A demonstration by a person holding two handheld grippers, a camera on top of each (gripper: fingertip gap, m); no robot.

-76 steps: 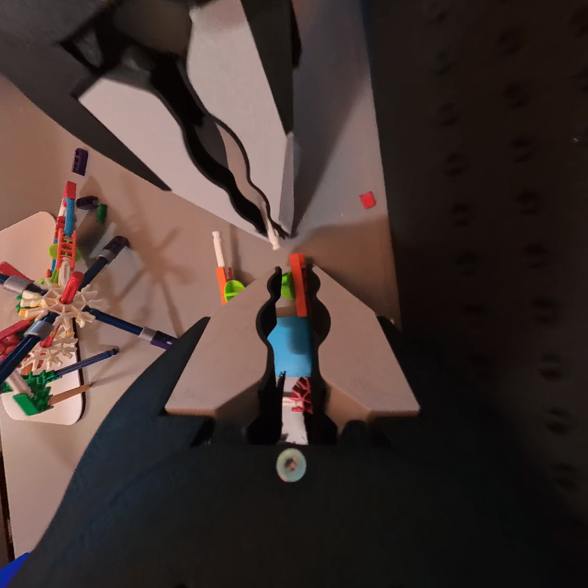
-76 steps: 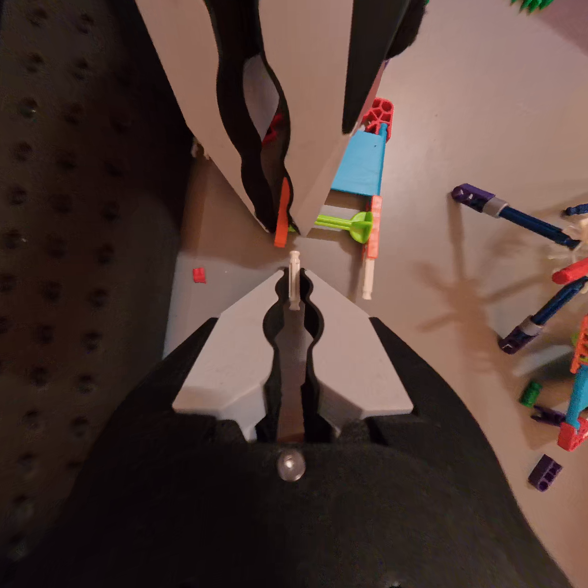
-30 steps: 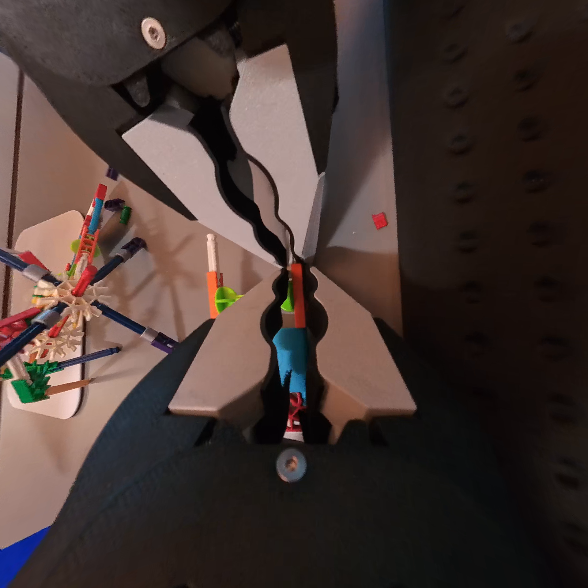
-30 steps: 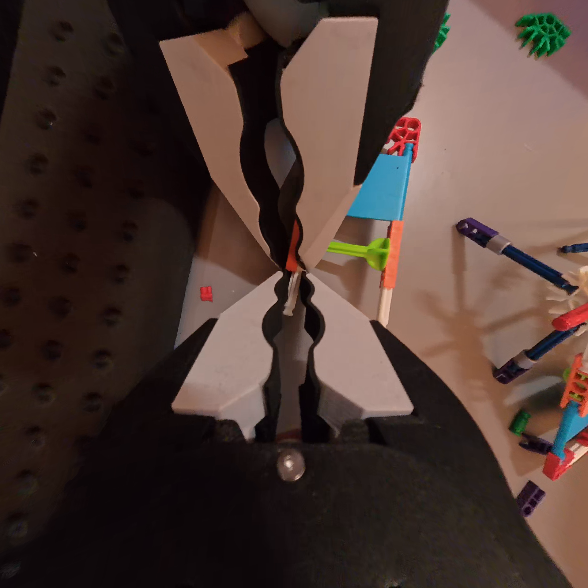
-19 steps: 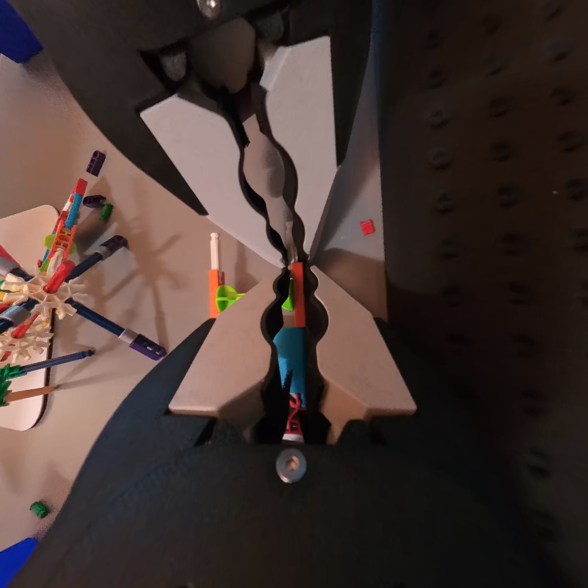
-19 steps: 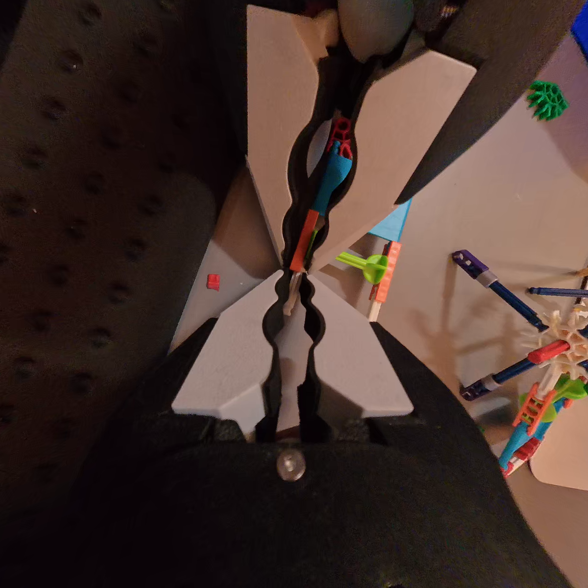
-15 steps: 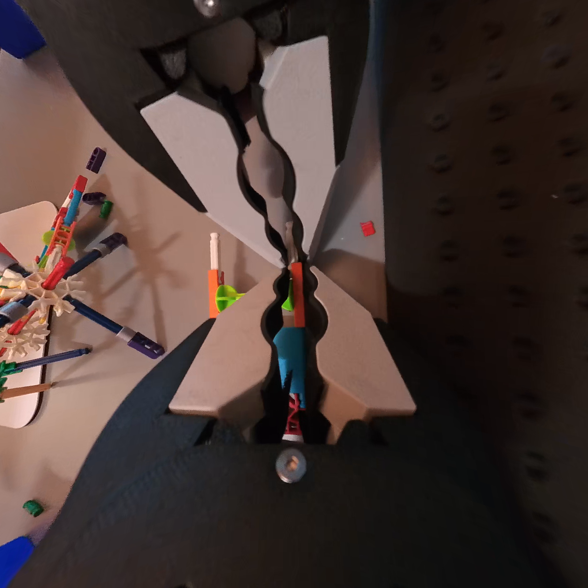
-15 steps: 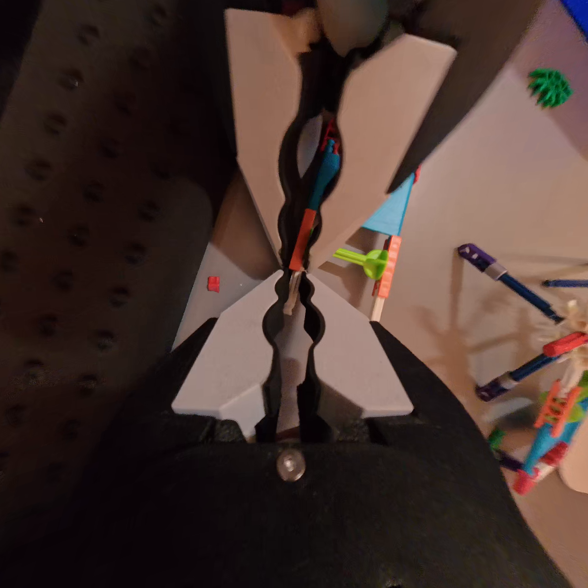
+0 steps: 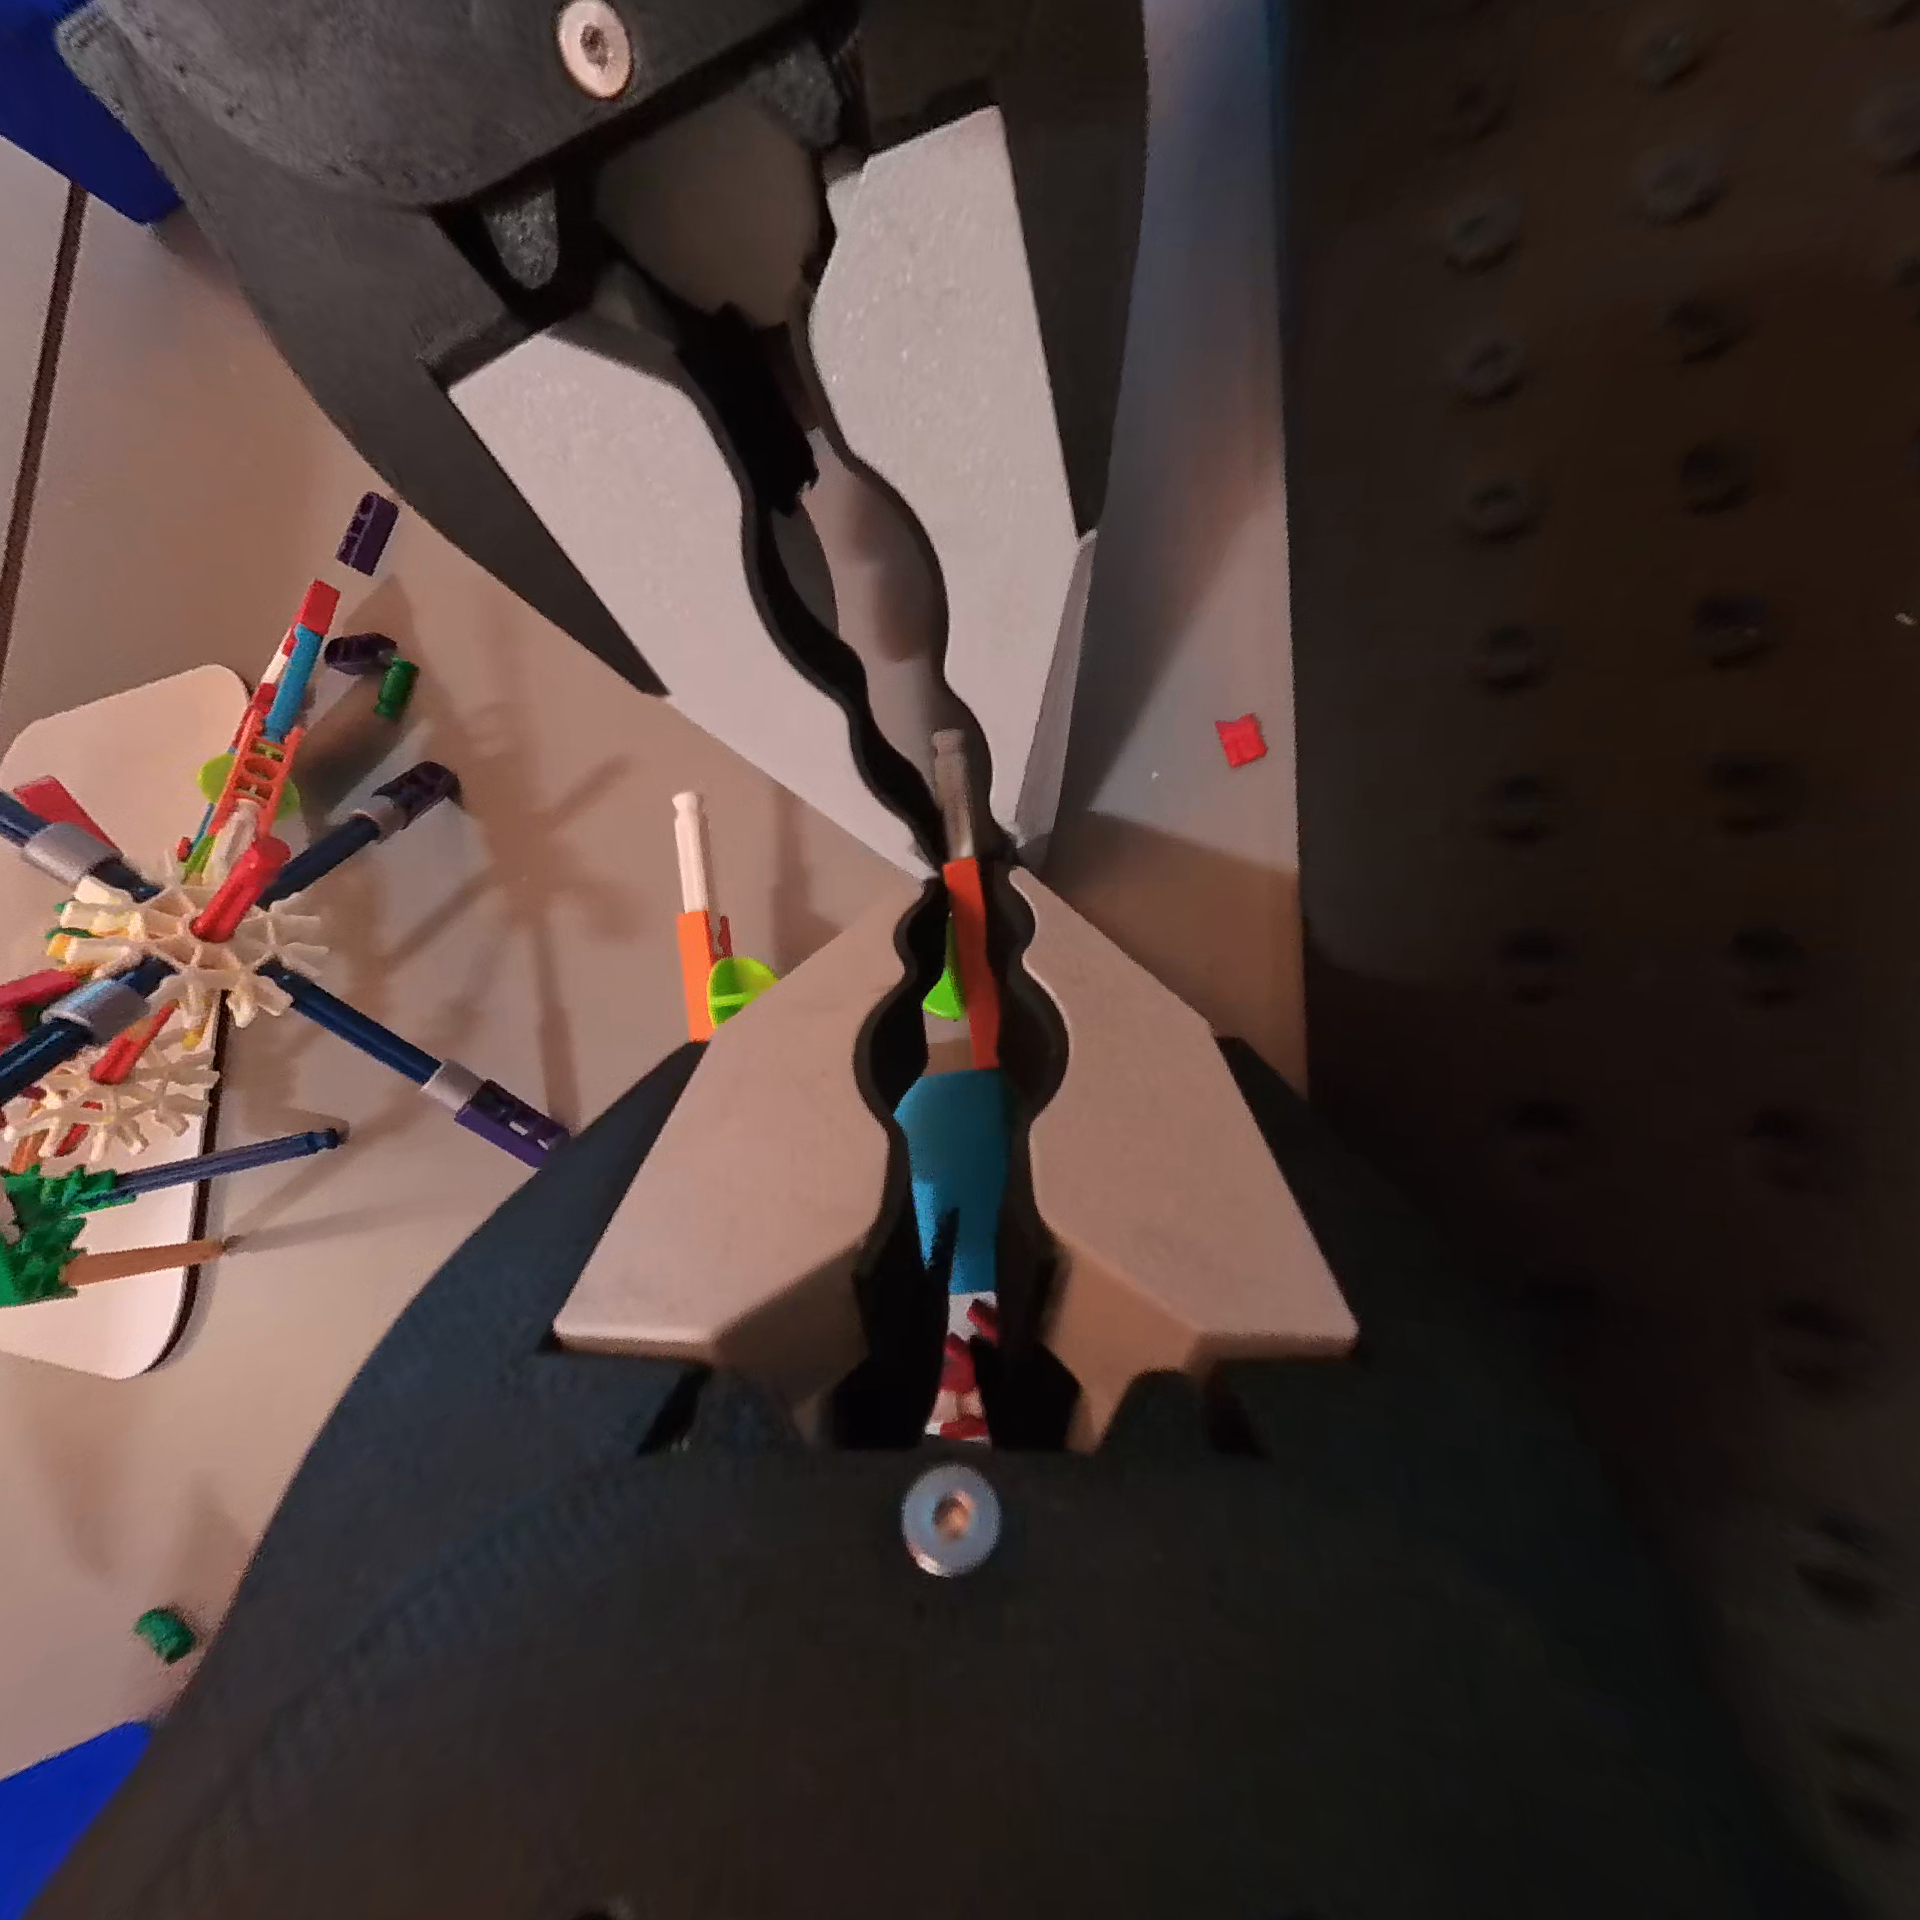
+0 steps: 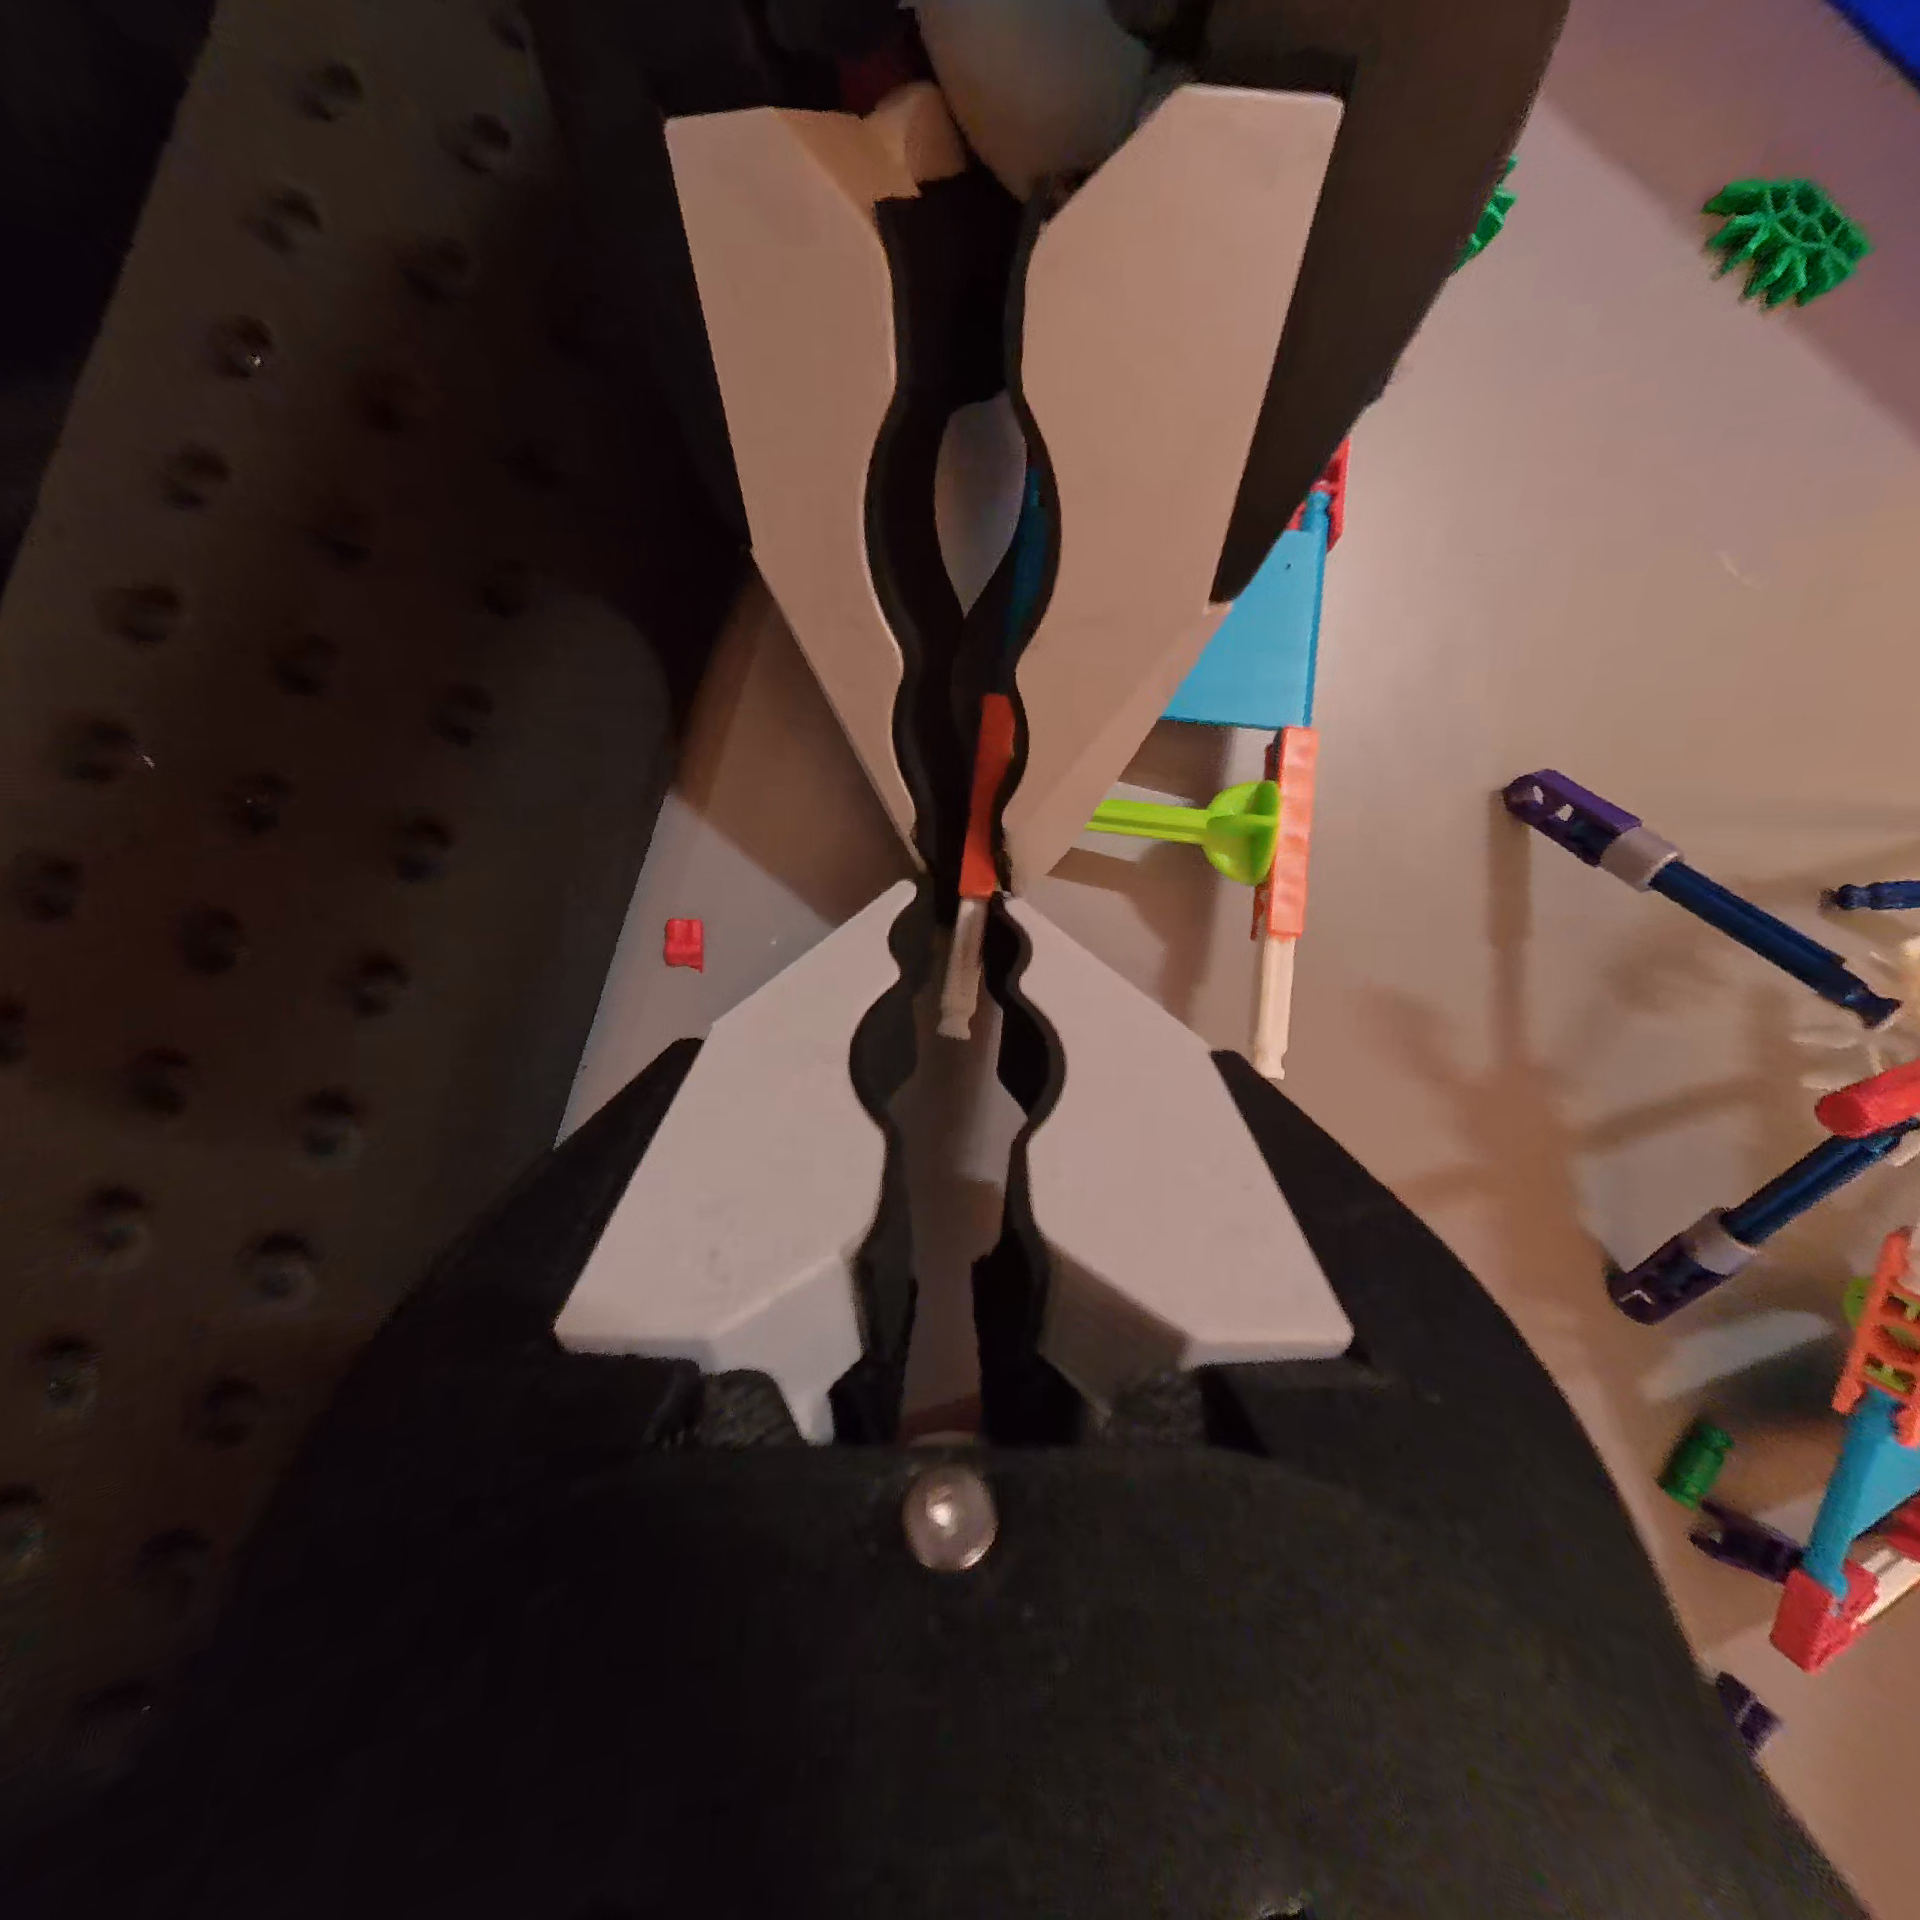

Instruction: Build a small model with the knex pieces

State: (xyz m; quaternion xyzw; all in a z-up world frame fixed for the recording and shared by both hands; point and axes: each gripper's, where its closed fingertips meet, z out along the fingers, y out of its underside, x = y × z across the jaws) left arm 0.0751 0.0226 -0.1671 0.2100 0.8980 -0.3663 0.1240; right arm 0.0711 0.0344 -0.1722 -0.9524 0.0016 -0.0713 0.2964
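Left gripper (image 9: pixel 961 894) clamped on an orange-and-blue toy assembly (image 9: pixel 971 997), right gripper (image 10: pixel 961 914) pinching a white rod (image 10: pixel 961 966) plugged into its orange end, tips meeting above the table (image 9: pixel 312 1455), spoked model (image 9: pixel 197 935) on a white board in left view only, green connector (image 10: pixel 1782 244) in right view only

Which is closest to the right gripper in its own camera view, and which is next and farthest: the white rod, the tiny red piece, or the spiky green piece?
1. White rod: between the right gripper fingers.
2. Tiny red piece: on the table, just left of the tips.
3. Spiky green piece: far off, upper right.
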